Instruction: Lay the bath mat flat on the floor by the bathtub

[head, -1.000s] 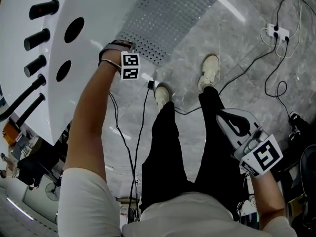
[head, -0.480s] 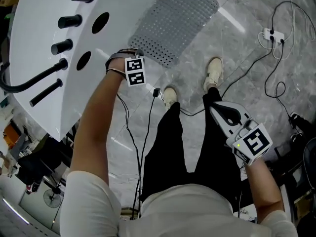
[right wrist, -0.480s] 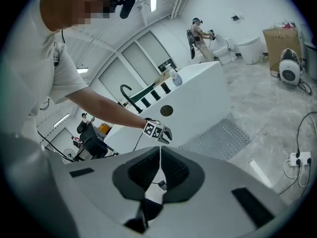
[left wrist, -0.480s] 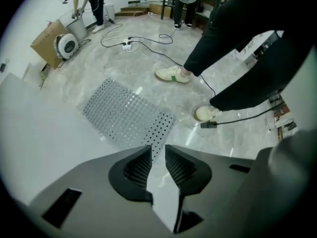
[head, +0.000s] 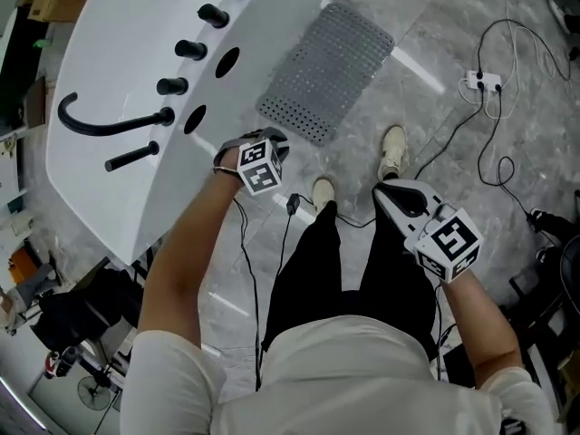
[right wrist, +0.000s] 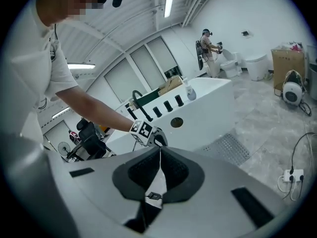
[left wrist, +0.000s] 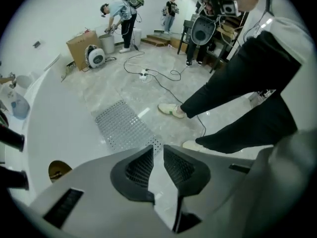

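The grey perforated bath mat lies flat on the marble floor along the white bathtub. My left gripper hovers just short of the mat's near edge, by the tub wall. Its jaws are closing with a narrow gap left and nothing between them; the mat shows beyond them on the floor. My right gripper is held over the person's right leg, apart from the mat, with its tips together and nothing held. In the right gripper view the mat lies beside the tub, with the left gripper above it.
A black faucet and knobs sit on the tub rim. Cables and a power strip lie on the floor at the right. The person's shoes stand near the mat's end. Other people and a cardboard box are far off.
The left gripper has drawn back a little from the mat's near edge. The right gripper has shifted left and slightly up. The mat stays flat where it was.
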Demonstrator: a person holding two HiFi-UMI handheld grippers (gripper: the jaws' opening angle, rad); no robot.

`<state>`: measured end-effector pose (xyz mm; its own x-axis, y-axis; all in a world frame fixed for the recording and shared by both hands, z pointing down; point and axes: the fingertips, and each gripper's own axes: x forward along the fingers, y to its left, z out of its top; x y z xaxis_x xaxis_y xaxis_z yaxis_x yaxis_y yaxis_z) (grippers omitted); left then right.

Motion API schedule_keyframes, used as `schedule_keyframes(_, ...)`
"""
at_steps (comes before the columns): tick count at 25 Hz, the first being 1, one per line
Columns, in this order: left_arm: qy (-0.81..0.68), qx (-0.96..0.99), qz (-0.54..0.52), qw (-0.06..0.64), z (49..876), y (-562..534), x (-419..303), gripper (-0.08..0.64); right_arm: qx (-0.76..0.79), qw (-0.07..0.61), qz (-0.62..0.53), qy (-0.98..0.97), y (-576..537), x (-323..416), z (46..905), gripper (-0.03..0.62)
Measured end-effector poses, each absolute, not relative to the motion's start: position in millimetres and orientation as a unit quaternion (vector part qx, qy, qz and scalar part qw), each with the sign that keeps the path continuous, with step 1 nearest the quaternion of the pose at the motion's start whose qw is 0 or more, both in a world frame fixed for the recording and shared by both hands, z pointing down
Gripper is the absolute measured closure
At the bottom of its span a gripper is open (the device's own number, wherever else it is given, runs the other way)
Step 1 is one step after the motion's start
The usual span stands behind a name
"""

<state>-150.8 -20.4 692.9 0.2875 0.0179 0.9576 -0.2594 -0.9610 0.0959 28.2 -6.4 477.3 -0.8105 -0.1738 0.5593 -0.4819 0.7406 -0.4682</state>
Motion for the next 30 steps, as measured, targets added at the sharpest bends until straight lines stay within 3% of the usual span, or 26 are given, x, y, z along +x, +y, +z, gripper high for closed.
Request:
schedule_keyframes(6,-0.18,0.84,0.476,0.189,600.6,-18.2,-142.4,0.518,0.2,0.243,0.287,-0.905,9.2,18.8,432.5,0.578)
schedule_keyframes(18,-0.311,0.885,0.277,0.209,391.9,3.8,-109.3,0.541,0.241,0.24,0.235,-0.91,56.8,15.8,339.5,0.581)
schedule_keyframes(30,-0.34,0.891,0.205,0.22,290.4,46.8,-82.6,0.543,0.261,0.21,0.199,-0.921,54.7,40.4,268.3,0.582)
